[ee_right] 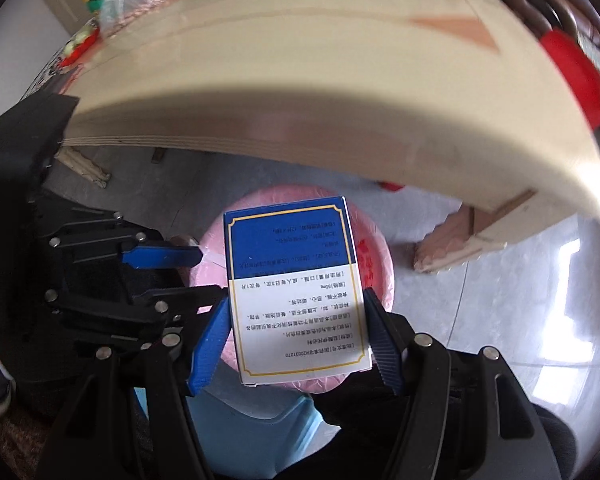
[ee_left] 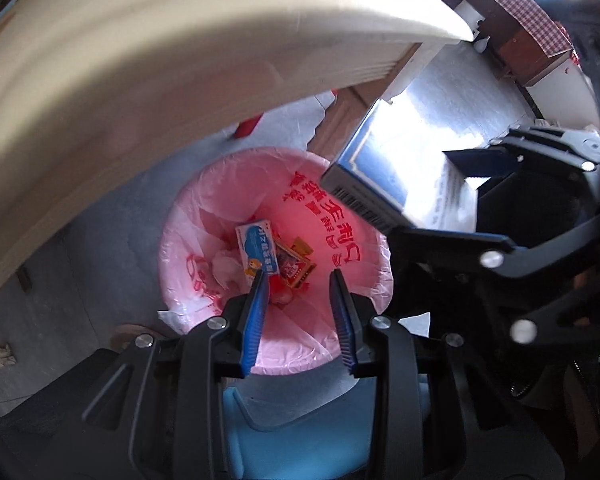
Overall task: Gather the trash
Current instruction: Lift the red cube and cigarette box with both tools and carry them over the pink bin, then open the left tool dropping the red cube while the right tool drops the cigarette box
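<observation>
A bin lined with a pink plastic bag stands on the floor below the table edge; it also shows in the right wrist view. Inside lie a small light-blue box and a red-and-gold packet. My left gripper is open and empty, right above the bin mouth. My right gripper is shut on a blue-and-white medicine box and holds it over the bin. In the left wrist view the medicine box hangs above the bin's right rim.
A cream wooden table curves over the bin; its edge is just ahead. A carved table leg stands right of the bin. A light-blue stool sits below. A red stool is at right. The floor is grey tile.
</observation>
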